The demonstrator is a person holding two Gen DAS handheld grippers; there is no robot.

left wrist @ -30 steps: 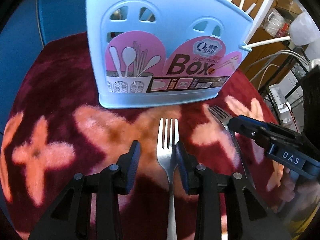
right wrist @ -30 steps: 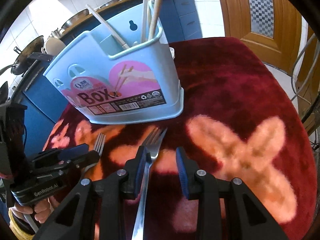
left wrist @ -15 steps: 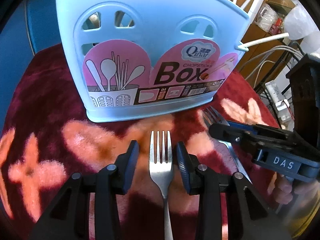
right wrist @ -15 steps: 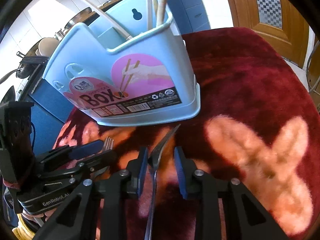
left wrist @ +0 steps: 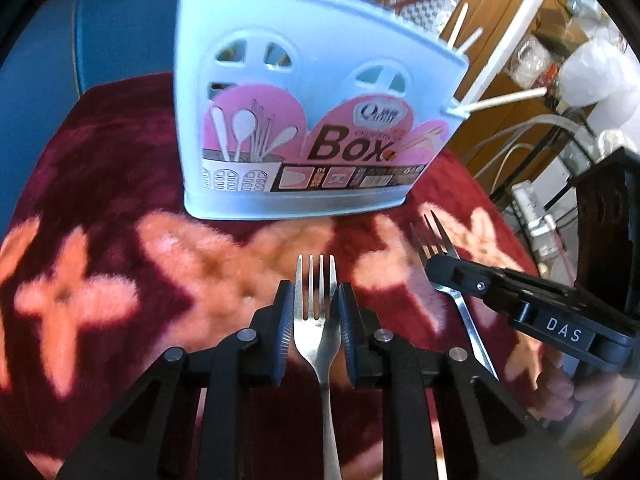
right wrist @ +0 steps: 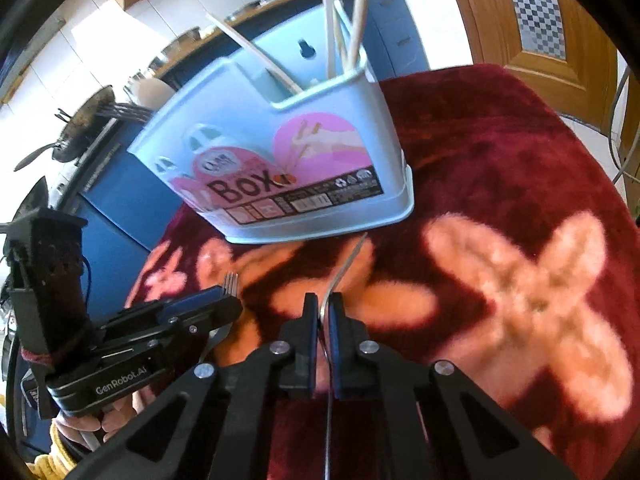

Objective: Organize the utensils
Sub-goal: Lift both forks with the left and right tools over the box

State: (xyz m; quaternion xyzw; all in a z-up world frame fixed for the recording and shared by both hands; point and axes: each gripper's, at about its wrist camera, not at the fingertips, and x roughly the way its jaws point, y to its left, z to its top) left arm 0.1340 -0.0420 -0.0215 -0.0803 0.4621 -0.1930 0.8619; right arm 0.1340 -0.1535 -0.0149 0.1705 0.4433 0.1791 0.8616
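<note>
We have each gripper, left gripper (left wrist: 313, 312) and right gripper (right wrist: 323, 316), just closed on its own fork (left wrist: 316, 320) (right wrist: 326, 308) at lower centre; next we judge both need lifting into the blue chopstick box (left wrist: 304, 92) above.

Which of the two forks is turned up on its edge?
The fork in the right gripper: that fork stands edge-on, tines curving sideways. The left gripper's fork faces up flat.

Fork handles (left wrist: 332, 440) cut off below
</note>
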